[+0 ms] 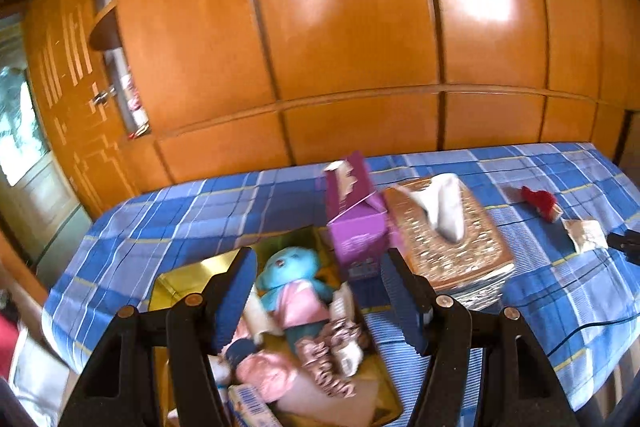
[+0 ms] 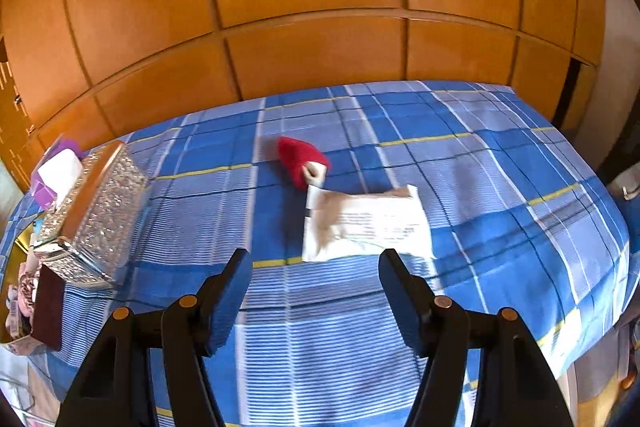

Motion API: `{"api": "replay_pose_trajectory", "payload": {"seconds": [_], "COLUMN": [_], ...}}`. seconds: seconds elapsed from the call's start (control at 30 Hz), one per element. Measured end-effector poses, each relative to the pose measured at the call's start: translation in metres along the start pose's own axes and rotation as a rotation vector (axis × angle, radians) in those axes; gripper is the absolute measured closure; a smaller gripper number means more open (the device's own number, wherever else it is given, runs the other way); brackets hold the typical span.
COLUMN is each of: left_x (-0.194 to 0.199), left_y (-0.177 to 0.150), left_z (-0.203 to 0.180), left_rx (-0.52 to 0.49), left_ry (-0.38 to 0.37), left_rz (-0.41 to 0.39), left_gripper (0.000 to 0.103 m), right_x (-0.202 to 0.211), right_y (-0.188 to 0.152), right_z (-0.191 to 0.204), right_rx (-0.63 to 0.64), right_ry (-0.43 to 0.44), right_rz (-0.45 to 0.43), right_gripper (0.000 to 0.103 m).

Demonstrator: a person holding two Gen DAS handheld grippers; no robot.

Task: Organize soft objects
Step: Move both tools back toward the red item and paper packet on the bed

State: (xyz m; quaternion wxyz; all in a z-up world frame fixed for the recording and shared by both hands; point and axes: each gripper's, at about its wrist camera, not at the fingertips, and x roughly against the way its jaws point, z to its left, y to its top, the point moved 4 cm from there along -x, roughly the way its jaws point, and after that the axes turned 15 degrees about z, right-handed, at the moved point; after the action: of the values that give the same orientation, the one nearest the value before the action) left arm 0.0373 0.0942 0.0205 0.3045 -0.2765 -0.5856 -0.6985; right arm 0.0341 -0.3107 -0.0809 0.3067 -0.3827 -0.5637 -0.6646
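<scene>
My left gripper (image 1: 320, 291) is open and empty, above a gold box (image 1: 180, 279) that holds a blue plush doll in pink clothes (image 1: 294, 287) and several other soft pink items. My right gripper (image 2: 314, 291) is open and empty, just short of a white soft packet (image 2: 366, 223) lying on the blue plaid bed. A small red soft object (image 2: 302, 159) lies just beyond the packet. Both also show in the left wrist view, the red object (image 1: 540, 201) and the packet (image 1: 586, 233) at far right.
A purple carton (image 1: 356, 215) stands beside a glittery tissue box (image 1: 452, 235) with a white tissue sticking up; the tissue box also shows in the right wrist view (image 2: 96, 211). An orange wooden wardrobe (image 2: 320, 7) runs behind the bed (image 2: 500, 167).
</scene>
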Motion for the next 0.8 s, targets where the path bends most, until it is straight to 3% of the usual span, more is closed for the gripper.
{"api": "replay_pose_trajectory", "payload": {"seconds": [0.8], "left_x": [-0.009], "left_y": [0.044], "left_z": [-0.138], "left_rx": [-0.279], "left_ry": [-0.159], "left_rz": [-0.005], "left_gripper": [0.038], "right_x": [-0.011], "right_y": [-0.009], "right_z": [-0.039], "right_rx": [-0.097], "right_ry": [-0.037], "right_rz": [0.008], "right_gripper": [0.036]}}
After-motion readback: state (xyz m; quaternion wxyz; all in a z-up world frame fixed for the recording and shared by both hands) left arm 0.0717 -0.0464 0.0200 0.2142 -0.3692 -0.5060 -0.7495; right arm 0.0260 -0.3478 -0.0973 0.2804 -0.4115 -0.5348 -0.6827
